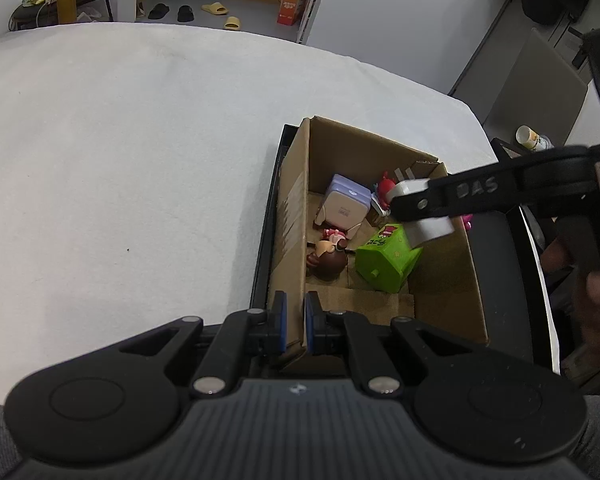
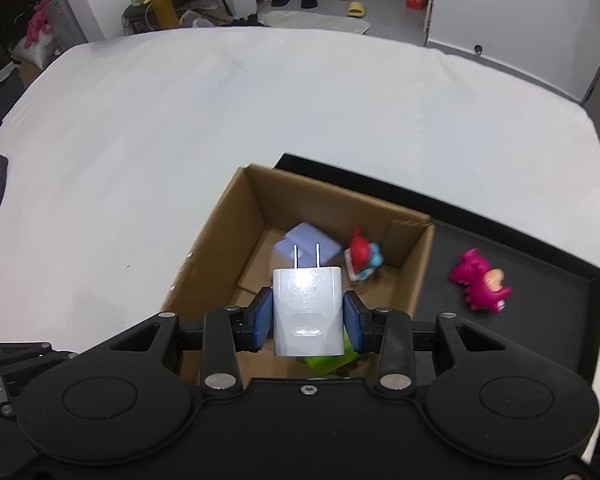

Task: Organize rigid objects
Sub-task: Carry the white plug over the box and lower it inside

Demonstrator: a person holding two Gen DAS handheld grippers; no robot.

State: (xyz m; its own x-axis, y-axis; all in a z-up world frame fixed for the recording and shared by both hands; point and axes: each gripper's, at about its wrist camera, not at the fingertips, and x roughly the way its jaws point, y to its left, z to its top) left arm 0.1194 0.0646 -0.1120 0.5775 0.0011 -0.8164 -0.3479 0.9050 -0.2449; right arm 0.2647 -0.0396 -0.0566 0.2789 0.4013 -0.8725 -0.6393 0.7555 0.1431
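Note:
A brown cardboard box [image 1: 444, 280] stands on a black tray [image 1: 266, 240] on the white table. My left gripper [image 1: 296, 322] is shut on the box's near left wall. My right gripper [image 2: 308, 322] is shut on a white plug charger [image 2: 308, 312], prongs pointing forward, above the box [image 2: 216, 256]. In the left wrist view the charger [image 1: 428, 230] hangs over the box. Inside lie a green block [image 1: 386, 258], a lilac and white cube [image 1: 346, 204], a brown-haired doll [image 1: 328, 258] and a red and blue figure [image 2: 362, 258].
A magenta dinosaur toy [image 2: 480, 282] lies on the black tray [image 2: 540, 280] right of the box. The white table [image 1: 120, 160] spreads to the left and far side. Slippers and an orange box sit on the floor beyond.

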